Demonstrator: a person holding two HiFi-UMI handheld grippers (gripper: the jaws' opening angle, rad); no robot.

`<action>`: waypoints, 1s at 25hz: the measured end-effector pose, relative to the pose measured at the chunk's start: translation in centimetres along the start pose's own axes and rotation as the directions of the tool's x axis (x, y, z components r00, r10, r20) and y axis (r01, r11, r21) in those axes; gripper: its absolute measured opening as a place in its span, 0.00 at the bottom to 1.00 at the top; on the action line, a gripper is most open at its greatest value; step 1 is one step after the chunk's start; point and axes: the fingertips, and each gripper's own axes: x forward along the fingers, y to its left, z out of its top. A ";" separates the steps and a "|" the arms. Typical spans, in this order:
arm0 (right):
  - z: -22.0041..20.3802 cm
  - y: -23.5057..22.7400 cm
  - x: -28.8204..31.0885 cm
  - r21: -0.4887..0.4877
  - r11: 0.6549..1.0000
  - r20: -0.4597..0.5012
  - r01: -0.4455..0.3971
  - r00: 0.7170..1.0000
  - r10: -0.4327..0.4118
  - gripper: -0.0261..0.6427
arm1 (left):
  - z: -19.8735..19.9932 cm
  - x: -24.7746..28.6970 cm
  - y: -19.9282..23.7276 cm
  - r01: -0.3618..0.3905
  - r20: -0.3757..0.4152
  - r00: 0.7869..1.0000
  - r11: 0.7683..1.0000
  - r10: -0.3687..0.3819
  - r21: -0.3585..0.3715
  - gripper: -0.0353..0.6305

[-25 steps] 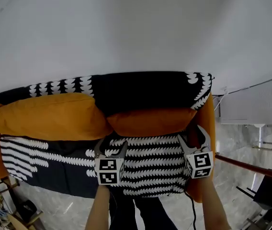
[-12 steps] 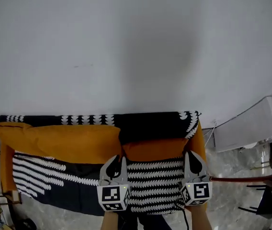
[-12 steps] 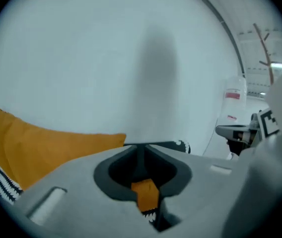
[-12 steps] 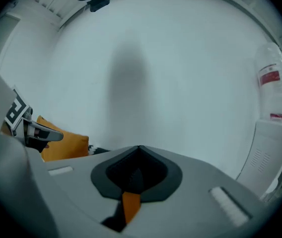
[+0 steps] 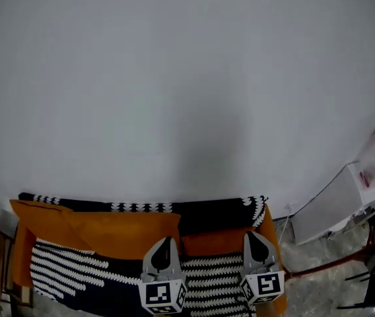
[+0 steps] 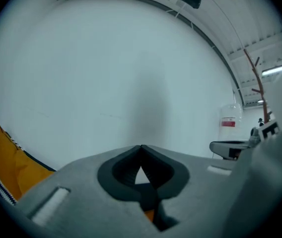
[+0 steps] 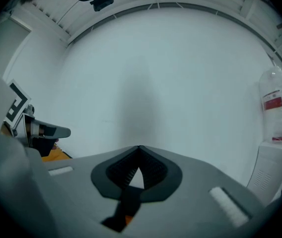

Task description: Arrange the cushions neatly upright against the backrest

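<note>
White wall (image 5: 174,78) fills most of the view. Sofa (image 5: 68,273), black-and-white cover, low in frame. Long orange cushion (image 5: 108,233) against the backrest, left; smaller orange cushion (image 5: 210,242) touching it, right. Left gripper (image 5: 166,240) jaws have just been closing, now together, empty. Right gripper (image 5: 257,234) jaws together, empty.

Head view's bottom edge cuts off the sofa (image 5: 207,210) seat front and the bases of left gripper (image 5: 166,240) and right gripper (image 5: 257,234). They partly hide the small orange cushion (image 5: 210,242). Print on the red label (image 7: 272,103) too small to read.
</note>
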 end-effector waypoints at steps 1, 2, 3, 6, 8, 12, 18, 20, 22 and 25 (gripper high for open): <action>1.0 0.5 -0.4 0.000 1.000 0.012 -0.001 1.000 0.001 0.05 | 1.0 -0.7 -0.1 -0.003 0.013 1.000 1.000 0.003 0.001 0.06; 2.0 1.0 -0.8 0.000 1.000 0.025 -0.004 1.000 0.004 0.05 | 1.9 -1.3 -0.1 -0.007 0.026 1.000 1.000 0.007 0.004 0.06; 2.9 1.6 -1.2 0.000 1.000 0.038 -0.009 0.999 0.009 0.05 | 2.8 -2.0 -0.1 -0.013 0.039 0.999 1.000 0.013 0.008 0.06; 5.6 3.1 -2.2 -0.012 1.000 0.072 -0.025 0.997 0.026 0.05 | 5.6 -4.0 -0.1 -0.030 0.088 0.996 0.999 0.028 0.022 0.06; 7.1 4.0 -2.8 -0.017 0.999 0.091 -0.036 0.995 0.037 0.05 | 7.5 -5.3 -0.1 -0.038 0.130 0.991 0.999 0.034 0.027 0.06; 9.3 5.4 -3.7 -0.022 0.999 0.121 -0.035 0.992 0.037 0.05 | 10.2 -7.3 0.4 -0.056 0.177 0.983 0.997 0.046 0.054 0.06; 9.3 5.6 -4.9 0.001 0.999 0.122 -0.040 0.992 0.040 0.05 | 10.5 -9.3 0.6 -0.075 0.174 0.983 0.994 0.060 0.085 0.06; 9.6 5.7 -4.8 0.005 0.999 0.128 -0.040 0.991 0.039 0.05 | 10.5 -9.2 0.6 -0.073 0.170 0.984 0.993 0.057 0.089 0.06; 9.9 5.9 -4.8 -0.001 0.999 0.130 -0.039 0.991 0.039 0.05 | 10.5 -9.2 0.6 -0.069 0.167 0.985 0.993 0.052 0.094 0.06; 10.0 6.2 -4.7 -0.007 0.999 0.130 -0.039 0.991 0.040 0.05 | 10.5 -9.1 0.4 -0.063 0.167 0.985 0.993 0.046 0.100 0.06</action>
